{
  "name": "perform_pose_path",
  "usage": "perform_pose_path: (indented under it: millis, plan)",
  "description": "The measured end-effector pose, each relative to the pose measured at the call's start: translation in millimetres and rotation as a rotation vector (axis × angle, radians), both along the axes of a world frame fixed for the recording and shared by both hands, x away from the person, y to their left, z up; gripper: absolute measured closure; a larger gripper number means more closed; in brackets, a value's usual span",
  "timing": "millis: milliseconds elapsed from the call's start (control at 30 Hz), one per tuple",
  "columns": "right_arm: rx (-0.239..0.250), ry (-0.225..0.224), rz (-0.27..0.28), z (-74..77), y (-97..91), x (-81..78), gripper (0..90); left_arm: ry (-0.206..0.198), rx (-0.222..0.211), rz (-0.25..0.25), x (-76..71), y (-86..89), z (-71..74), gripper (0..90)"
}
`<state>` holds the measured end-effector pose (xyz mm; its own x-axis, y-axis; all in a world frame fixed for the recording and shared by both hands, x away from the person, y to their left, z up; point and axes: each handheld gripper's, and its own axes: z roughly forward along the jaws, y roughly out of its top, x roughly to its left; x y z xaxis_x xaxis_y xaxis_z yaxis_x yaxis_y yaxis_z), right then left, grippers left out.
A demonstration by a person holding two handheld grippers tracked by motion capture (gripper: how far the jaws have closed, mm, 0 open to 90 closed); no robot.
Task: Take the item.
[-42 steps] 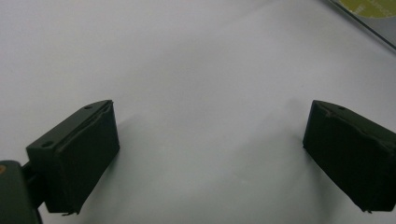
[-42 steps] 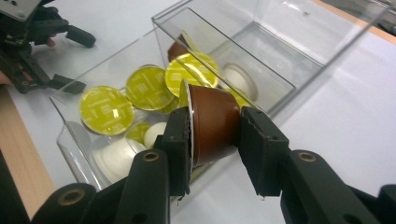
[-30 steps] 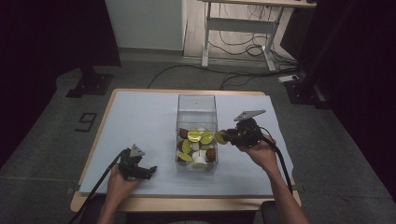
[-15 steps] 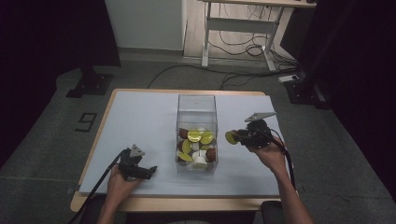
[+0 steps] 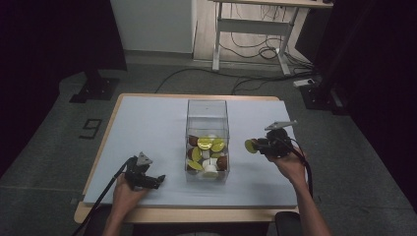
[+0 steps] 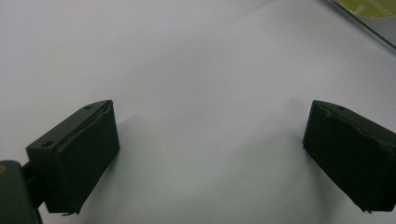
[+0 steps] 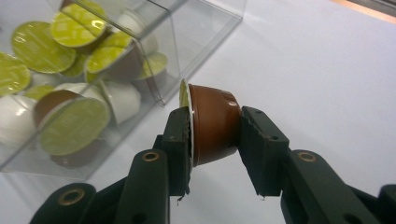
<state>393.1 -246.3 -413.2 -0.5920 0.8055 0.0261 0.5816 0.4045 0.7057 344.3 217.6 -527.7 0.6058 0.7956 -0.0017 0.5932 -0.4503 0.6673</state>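
Note:
A clear plastic box [image 5: 207, 112] stands mid-table, holding several coffee capsules [image 5: 206, 152] with yellow-green lids, some brown, some white. My right gripper [image 5: 253, 146] hovers just right of the box, shut on a brown capsule [image 7: 214, 123] whose yellow-green lid faces the box [image 7: 196, 46]; the capsule [image 5: 251, 146] is held by lid and base between the pads. My left gripper [image 5: 158, 181] rests low on the table near the front left, jaws wide apart with only bare white surface [image 6: 205, 116] between them.
The white table top [image 5: 147, 123] ends in a wooden front edge [image 5: 172, 215]. Behind the table are desk legs with cables [image 5: 255, 51] on the floor and dark stands [image 5: 93, 88] at either side.
The right gripper with its capsule has moved rightward and a little down, away from the box's top. The left gripper has stayed put.

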Motion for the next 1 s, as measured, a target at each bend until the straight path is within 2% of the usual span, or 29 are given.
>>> perform_pose_path:
  millis: [367,1000]
  plan:
    - [0.006,0.019,-0.039,-17.6,-9.9,5.3,63.4,0.000,0.000,0.000,0.0,0.0,0.0,3.0]
    - [-0.030,0.039,-0.072,-49.5,-12.5,14.0,63.3,0.000,0.000,-0.001,0.1,0.1,0.1,3.0]
